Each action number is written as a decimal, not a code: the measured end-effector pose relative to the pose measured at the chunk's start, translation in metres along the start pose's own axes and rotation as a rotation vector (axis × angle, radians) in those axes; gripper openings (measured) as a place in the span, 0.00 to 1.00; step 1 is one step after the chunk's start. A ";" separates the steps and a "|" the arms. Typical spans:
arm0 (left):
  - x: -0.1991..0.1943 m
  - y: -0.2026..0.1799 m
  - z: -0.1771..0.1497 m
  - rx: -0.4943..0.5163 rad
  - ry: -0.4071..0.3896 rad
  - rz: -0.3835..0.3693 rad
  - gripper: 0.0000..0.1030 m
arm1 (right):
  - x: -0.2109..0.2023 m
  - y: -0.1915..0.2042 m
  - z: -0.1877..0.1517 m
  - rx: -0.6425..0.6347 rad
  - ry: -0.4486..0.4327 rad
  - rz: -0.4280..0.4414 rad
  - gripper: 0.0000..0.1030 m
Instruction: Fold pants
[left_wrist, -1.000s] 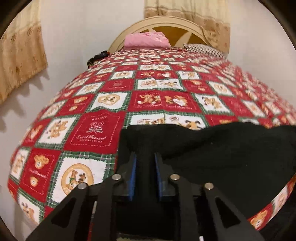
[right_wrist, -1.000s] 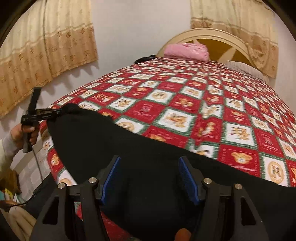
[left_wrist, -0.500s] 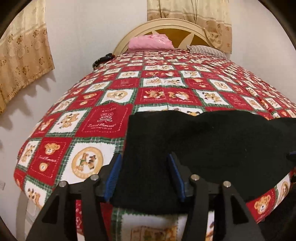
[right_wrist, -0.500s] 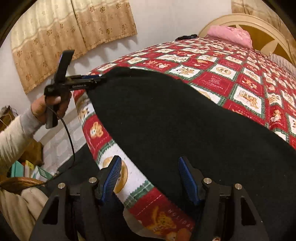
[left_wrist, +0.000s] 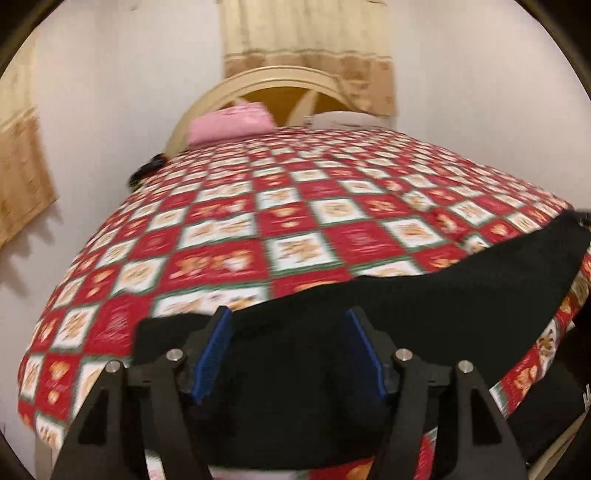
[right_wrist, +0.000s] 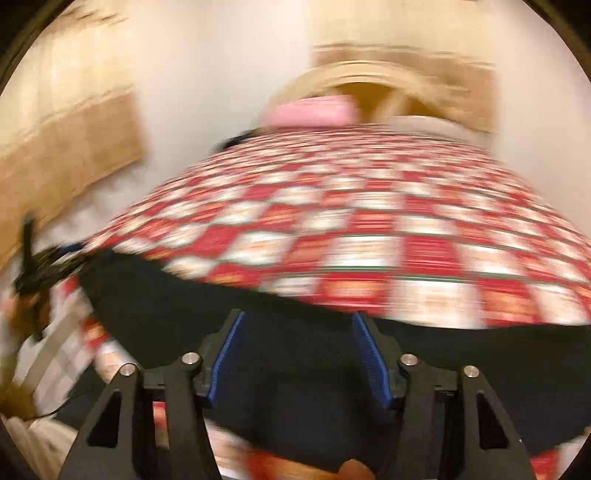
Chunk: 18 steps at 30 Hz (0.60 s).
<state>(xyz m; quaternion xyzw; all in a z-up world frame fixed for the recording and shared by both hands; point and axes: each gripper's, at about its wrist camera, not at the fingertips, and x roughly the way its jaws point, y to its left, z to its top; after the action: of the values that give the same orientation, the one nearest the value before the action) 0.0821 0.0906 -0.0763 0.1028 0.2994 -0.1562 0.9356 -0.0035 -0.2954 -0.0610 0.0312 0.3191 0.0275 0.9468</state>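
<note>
The bed (left_wrist: 229, 258) fills the view under its red-and-white checked quilt, and black pants (left_wrist: 424, 306) lie flat across its near end. Left gripper (left_wrist: 288, 350) hangs above the cloth, jaws just opened, gripping nothing. Right gripper (right_wrist: 297, 354), jaws just narrowing yet still apart, also holds nothing.

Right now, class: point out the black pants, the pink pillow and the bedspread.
black pants (left_wrist: 424, 317): left wrist view, middle of the cloth.
pink pillow (left_wrist: 229, 123): left wrist view, its front face.
bedspread (left_wrist: 295, 206): left wrist view, bare checked patch.
</note>
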 end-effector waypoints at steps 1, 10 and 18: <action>0.004 -0.009 0.002 0.020 -0.001 -0.005 0.64 | -0.010 -0.025 0.000 0.032 -0.001 -0.058 0.56; 0.038 -0.023 0.004 0.014 0.062 -0.028 0.65 | -0.103 -0.202 -0.040 0.408 -0.003 -0.357 0.56; 0.054 0.003 -0.016 -0.019 0.104 0.040 0.65 | -0.090 -0.211 -0.065 0.500 0.025 -0.302 0.36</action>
<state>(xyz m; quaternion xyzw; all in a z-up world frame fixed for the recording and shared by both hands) 0.1164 0.0853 -0.1211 0.1076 0.3469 -0.1292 0.9227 -0.1081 -0.5095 -0.0745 0.2156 0.3287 -0.1929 0.8990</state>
